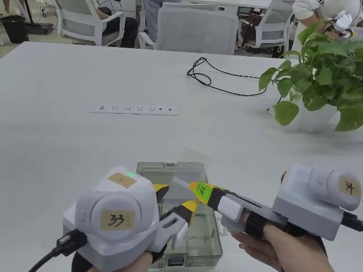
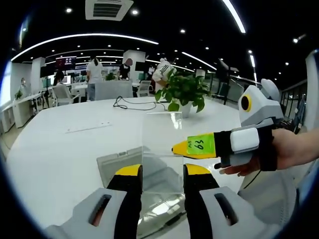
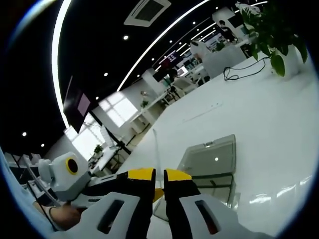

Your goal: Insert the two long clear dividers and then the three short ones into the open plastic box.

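Scene: open plastic box [image 1: 204, 241] is set on a white table [image 1: 68, 130], its lid folded back on the far side, directly beneath two hand-held grippers.
Divider: one clear divider [image 2: 162, 132] is held upright in the air just above the box and is not yet lowered into it; long or short cannot be told.
Right gripper [image 3: 159, 175]: jaws are pinched together on the divider's thin edge.
Left gripper [image 2: 162, 174]: jaws are spread to either side of the divider; whether they are pressed against it cannot be told.
Progress: task is judged to be at an early stage. No seated divider is made out in the box, though clear plastic is hard to read. This piece is yet to be slotted, and most of the five are judged to remain.
Background: potted plant [image 1: 323, 73], power strip [image 1: 136, 109] and black cable [image 1: 215, 76] are seen well apart from the work.
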Available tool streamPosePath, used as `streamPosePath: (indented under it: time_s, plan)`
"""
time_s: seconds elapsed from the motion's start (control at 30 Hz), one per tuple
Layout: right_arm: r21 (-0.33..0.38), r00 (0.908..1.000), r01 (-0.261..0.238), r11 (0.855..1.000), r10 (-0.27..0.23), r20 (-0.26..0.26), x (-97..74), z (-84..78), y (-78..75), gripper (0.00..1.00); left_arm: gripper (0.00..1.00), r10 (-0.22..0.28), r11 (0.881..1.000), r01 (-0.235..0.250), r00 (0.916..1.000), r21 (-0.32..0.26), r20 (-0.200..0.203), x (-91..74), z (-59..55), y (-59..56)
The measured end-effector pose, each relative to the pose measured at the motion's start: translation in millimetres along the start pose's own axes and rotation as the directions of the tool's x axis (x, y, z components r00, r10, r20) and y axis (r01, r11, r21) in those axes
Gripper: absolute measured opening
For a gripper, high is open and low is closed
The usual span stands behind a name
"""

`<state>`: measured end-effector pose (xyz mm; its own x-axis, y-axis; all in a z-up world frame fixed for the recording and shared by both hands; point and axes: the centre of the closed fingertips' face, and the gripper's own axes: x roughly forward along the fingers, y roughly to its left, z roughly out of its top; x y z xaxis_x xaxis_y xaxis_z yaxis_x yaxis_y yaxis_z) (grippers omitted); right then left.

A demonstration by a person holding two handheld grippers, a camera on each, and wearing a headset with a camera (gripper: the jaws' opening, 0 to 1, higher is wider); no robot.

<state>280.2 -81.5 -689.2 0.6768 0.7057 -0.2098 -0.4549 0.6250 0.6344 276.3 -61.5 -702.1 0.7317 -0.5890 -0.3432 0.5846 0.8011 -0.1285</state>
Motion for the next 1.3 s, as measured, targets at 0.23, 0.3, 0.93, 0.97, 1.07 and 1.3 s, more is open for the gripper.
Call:
streamPosePath:
  time_s: [0.23,0.3,0.93,0.97,1.07,1.3]
  plan:
    - [-0.011,1.0000,0.000,1.000,0.000,0.001,0.1,1.8,2.0,0.08,0.31,0.001,1.000,0.000,1.0000,-0.008,0.008,-0.5,1.3,-0.1]
    - [-0.010,1.0000,-0.001,1.000,0.001,0.002,0.1,2.1,2.4,0.08,0.31,0.000,1.000,0.000,0.9999,-0.006,0.011,-1.1,1.6,-0.3]
    - [-0.067,0.9996,0.013,0.998,-0.015,-0.025,-1.7,5.2,0.2,0.03,0.31,-0.021,1.000,0.021,0.9998,-0.010,0.003,-0.9,-2.3,-6.9]
    - [-0.073,0.9995,0.010,0.997,-0.012,-0.030,-1.5,5.0,1.0,0.02,0.31,-0.020,1.000,0.020,0.9998,-0.011,0.003,-0.8,-2.4,-6.9]
    - [-0.073,0.9991,0.007,0.997,-0.010,-0.042,-0.6,5.2,2.9,0.02,0.31,-0.017,1.000,0.017,0.9998,-0.006,0.005,0.0,-2.8,-6.5]
    - [-0.054,0.9974,0.016,0.998,-0.020,-0.069,-0.4,9.2,4.9,0.02,0.32,-0.039,0.999,0.039,0.9992,0.005,0.010,-2.9,-1.1,-7.6]
